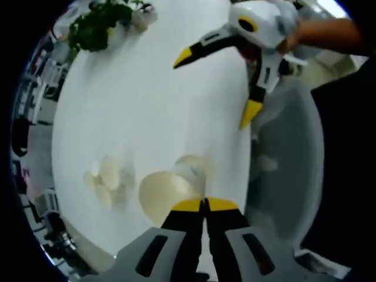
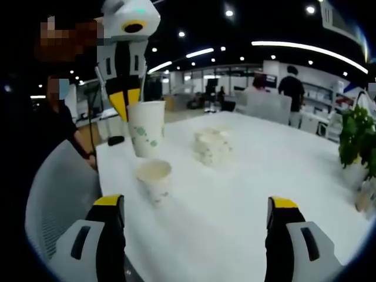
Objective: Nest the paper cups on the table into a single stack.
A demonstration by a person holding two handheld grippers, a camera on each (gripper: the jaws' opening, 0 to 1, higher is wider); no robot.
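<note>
- Holding one paper cup (image 2: 147,128) by its rim: left tongs (image 2: 127,98) seen in right gripper view, yellow tips pressed together on the rim, cup hanging upright above the white bench (image 2: 258,170).
- Confirmed in left gripper view: left tongs (image 1: 205,205) with tips closed nearly flat against each other, pale open mouth of the cup (image 1: 167,191) directly at the tips.
- Standing on the bench just below and in front of the held cup: second paper cup (image 2: 154,178), upright, mouth open, blurred.
- Further back on the bench, to the right of the held cup: pale cluster of cups (image 2: 212,145), too blurred to count.
- Same cluster likely visible in left gripper view as faint round shapes (image 1: 107,179) left of the held cup.
- Right tongs (image 2: 197,211) spread wide, nothing between the tips; seen from the left gripper view (image 1: 217,85) likewise wide apart and bare.
- Green potted plant (image 2: 355,144) at the far right edge of the bench.
- Grey chair back (image 2: 61,188) beside the bench's near left edge.
</note>
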